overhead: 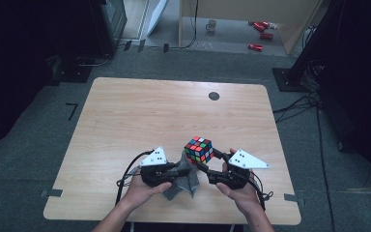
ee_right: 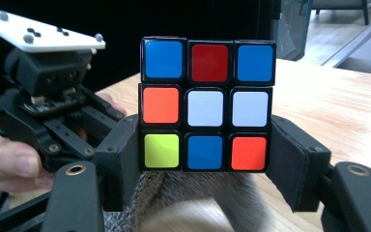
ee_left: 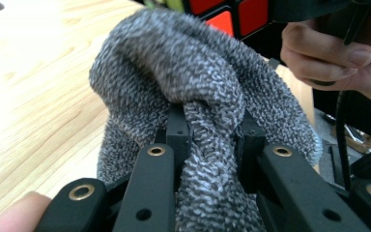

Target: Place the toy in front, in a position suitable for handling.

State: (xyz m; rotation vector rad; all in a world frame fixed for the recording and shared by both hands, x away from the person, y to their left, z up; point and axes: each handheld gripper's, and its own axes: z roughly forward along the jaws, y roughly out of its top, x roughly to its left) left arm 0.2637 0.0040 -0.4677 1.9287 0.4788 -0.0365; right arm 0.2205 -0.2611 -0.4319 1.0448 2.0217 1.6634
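Looking down from the high view, the puzzle cube (overhead: 198, 149) sits lifted above the near middle of the wooden table (overhead: 125, 116). The right gripper (overhead: 211, 164) holds the cube at about 11 o'clock from the right hand (overhead: 239, 191). The left gripper (overhead: 183, 170) is just beside it, at 9 o'clock from the cube, with the grey cloth (overhead: 181, 183) bunched under and against the cube. The left hand (overhead: 142, 188) is close by, so the two tools could bump each other.

In the left gripper view, the jaws are squeezed tight on a fold of the grey cloth (ee_left: 198, 96). The cloth puffs up at 12 o'clock and touches the bottom of the cube (ee_left: 232, 17). I think a hard rub could push the cube out of the other tool. The cloth could also slip free, since just a small fold is pinched.

In the right gripper view, the jaws hug the cube (ee_right: 206, 104) by its bottom row, one pad at 9 o'clock and one at 3 o'clock. The top two rows stick up with nothing holding them. A sideways push from the cloth (ee_right: 193, 203) at 6 o'clock could twist a layer or tip the cube, and it could then drop on the table (ee_right: 338, 101).
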